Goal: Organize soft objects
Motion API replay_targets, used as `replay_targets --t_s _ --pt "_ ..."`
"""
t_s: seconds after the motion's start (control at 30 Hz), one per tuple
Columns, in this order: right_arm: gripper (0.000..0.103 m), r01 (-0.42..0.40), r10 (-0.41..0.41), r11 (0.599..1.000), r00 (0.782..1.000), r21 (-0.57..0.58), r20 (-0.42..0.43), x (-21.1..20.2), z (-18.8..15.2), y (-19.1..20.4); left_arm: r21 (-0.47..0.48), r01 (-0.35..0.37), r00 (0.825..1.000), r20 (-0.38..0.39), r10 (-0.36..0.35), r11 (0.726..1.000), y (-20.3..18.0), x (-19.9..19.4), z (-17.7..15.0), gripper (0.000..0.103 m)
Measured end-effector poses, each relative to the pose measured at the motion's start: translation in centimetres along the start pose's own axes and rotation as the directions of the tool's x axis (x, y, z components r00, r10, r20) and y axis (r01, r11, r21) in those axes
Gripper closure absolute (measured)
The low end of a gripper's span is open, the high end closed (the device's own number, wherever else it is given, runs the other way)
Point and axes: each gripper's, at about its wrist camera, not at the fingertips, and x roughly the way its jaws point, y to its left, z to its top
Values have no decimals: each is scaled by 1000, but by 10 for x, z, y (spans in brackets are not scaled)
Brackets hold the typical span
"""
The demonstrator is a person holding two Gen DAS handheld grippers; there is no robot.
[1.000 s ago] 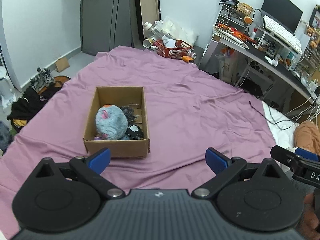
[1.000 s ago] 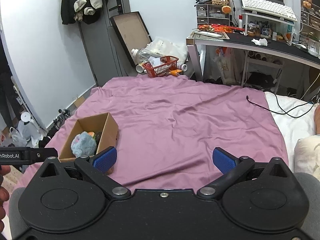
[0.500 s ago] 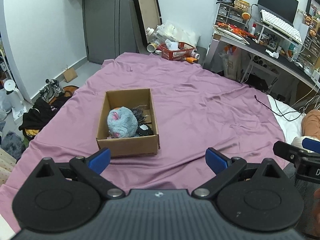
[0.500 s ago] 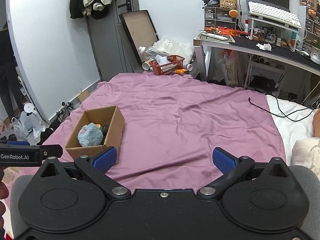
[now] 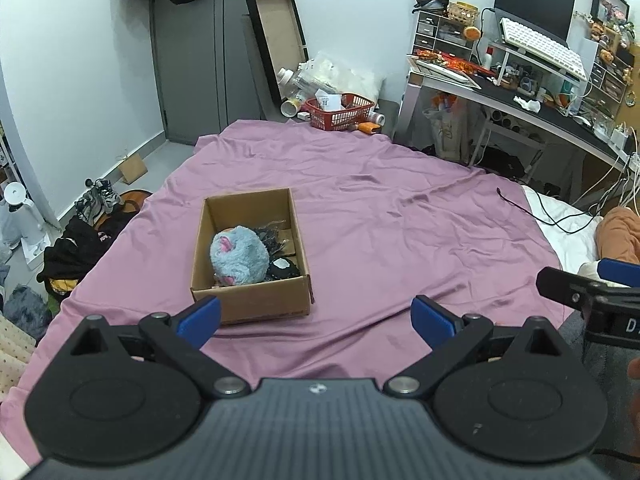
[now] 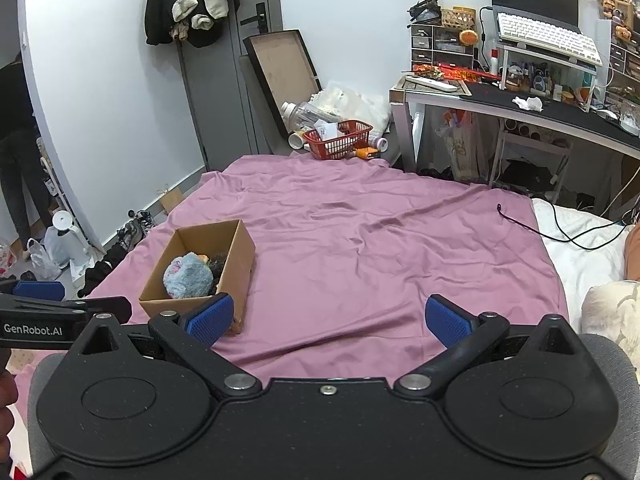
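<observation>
Plush toy (image 5: 239, 255) hides dark items in the box (image 5: 252, 304) (unidentifiable); both claws gape wide, empty.

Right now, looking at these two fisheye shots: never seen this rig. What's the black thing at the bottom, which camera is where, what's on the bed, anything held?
There is no robot arm. A person holds a handheld gripper in each hand, and each has a camera looking forward along its blue-padded fingers. The black shape at the bottom is that gripper's own body.

The left view shows the left gripper, with the right one poking in at the edge. The right view shows the right gripper.

Both sets of jaws stand wide apart and hold nothing.

On the purple sheet sits an open cardboard box. Inside are a fluffy blue plush toy and some dark items I cannot identify. A black cable lies at the sheet's far right edge.
</observation>
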Motion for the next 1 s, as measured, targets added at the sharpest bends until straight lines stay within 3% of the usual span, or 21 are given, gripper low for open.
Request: replay_targets --t_s 1.0 --pt "0 15 -15 1000 1000 7 -12 -1 -3 0 -4 4 1000 -2 -4 1000 1 -1 -2 3"
